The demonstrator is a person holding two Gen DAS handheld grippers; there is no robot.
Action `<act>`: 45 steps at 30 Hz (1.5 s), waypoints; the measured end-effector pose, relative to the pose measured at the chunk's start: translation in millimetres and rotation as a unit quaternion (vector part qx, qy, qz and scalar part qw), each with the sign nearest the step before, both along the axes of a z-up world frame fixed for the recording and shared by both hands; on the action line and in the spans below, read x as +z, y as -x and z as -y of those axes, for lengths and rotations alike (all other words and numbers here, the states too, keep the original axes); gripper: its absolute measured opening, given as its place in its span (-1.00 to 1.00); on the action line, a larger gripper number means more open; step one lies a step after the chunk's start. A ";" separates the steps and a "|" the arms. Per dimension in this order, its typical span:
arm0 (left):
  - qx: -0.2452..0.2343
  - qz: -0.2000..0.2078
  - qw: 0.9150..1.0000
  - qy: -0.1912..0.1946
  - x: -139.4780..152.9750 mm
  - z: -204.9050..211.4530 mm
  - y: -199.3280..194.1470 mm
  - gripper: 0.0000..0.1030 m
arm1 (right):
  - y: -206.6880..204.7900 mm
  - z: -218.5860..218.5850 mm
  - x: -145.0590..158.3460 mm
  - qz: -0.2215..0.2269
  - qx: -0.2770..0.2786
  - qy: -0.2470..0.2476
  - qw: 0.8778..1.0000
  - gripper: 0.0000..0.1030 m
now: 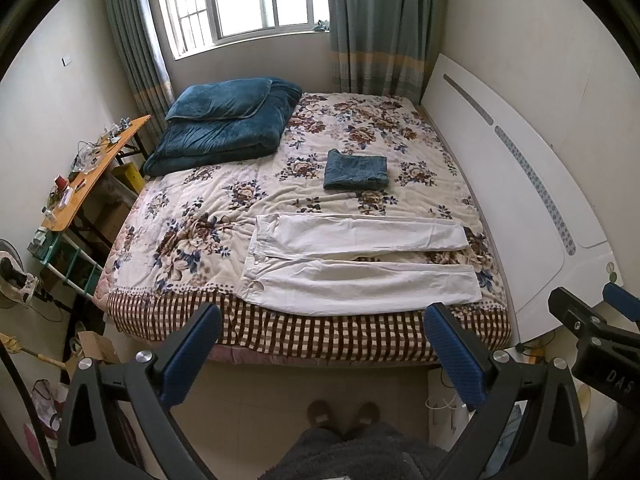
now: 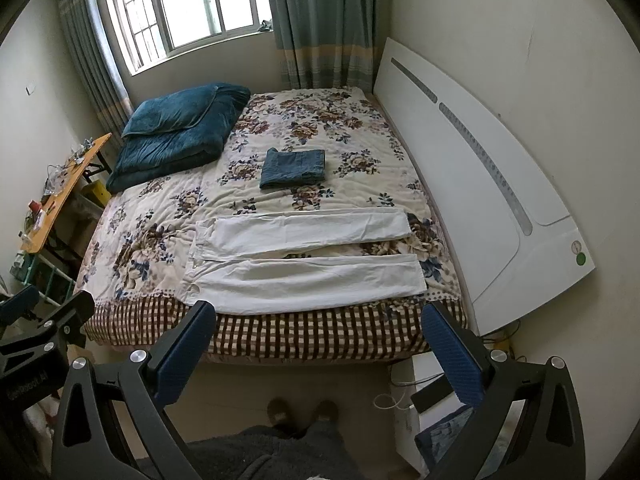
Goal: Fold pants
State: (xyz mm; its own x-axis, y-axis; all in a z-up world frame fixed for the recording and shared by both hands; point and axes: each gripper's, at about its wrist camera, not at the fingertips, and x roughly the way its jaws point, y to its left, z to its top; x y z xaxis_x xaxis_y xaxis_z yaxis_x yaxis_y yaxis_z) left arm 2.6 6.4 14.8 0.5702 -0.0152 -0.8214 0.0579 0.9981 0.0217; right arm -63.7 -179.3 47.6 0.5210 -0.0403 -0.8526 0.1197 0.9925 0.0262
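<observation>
White pants [image 1: 360,262] lie spread flat near the front edge of the bed, waistband to the left, both legs running right; they also show in the right wrist view [image 2: 304,260]. My left gripper [image 1: 322,320] is open and empty, held above the floor in front of the bed edge, short of the pants. My right gripper [image 2: 320,318] is open and empty too, at about the same distance from the bed. The right gripper also shows at the right edge of the left wrist view [image 1: 588,316].
Folded blue jeans [image 1: 355,170] lie mid-bed on the floral cover [image 1: 192,216]. A blue duvet and pillow [image 1: 224,120] sit at the far left corner. A white headboard [image 1: 520,184] runs along the right. A cluttered orange table [image 1: 88,176] stands left. My slippered feet [image 1: 344,414] stand on the floor below.
</observation>
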 end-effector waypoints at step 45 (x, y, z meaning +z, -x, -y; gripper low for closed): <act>-0.124 -0.227 0.948 -0.185 -445.3 -11.6 -535.1 0.74 | -559.4 -33.3 -515.6 -0.282 0.131 0.064 0.948 1.00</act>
State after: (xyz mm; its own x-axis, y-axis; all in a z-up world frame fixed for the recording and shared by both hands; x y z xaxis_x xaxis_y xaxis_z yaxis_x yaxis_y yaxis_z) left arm 537.7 18.1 -430.5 0.1740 0.2343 -0.9565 0.3762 0.8818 0.2845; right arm 495.6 -146.0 -468.1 -0.0109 -0.0938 -0.9955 -0.1725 0.9808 -0.0905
